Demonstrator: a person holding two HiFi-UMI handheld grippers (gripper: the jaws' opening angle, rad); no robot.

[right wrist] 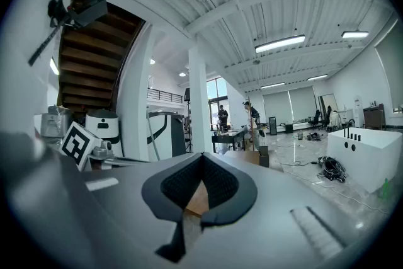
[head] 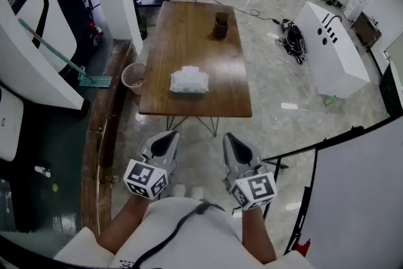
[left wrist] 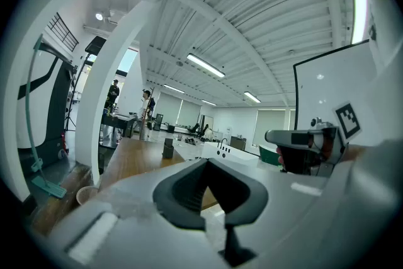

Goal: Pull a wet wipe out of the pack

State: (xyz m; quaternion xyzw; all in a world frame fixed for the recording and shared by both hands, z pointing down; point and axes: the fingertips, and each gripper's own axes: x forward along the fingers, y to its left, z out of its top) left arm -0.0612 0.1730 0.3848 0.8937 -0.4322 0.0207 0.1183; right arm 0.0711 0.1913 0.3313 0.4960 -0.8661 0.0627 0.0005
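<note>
Both tongs were held low and close to the person's body, side by side and apart from each other. The left tongs [head: 169, 139] had their jaws together at the tips, with nothing between them. The right tongs [head: 232, 140] were closed the same way and also empty.

The pack [head: 189, 80] lay well ahead of both tongs, untouched, roughly on the line between them. It sat on the table [head: 195, 41], near the edge closest to the tongs. Farther beyond the pack, toward the table's far end, stood a dark cup [head: 221, 25]. A basket [head: 133, 77] stood on the floor ahead and left of the left tongs, just beside the table. A white box [head: 330, 50] stood well off ahead and right of the right tongs.
</note>
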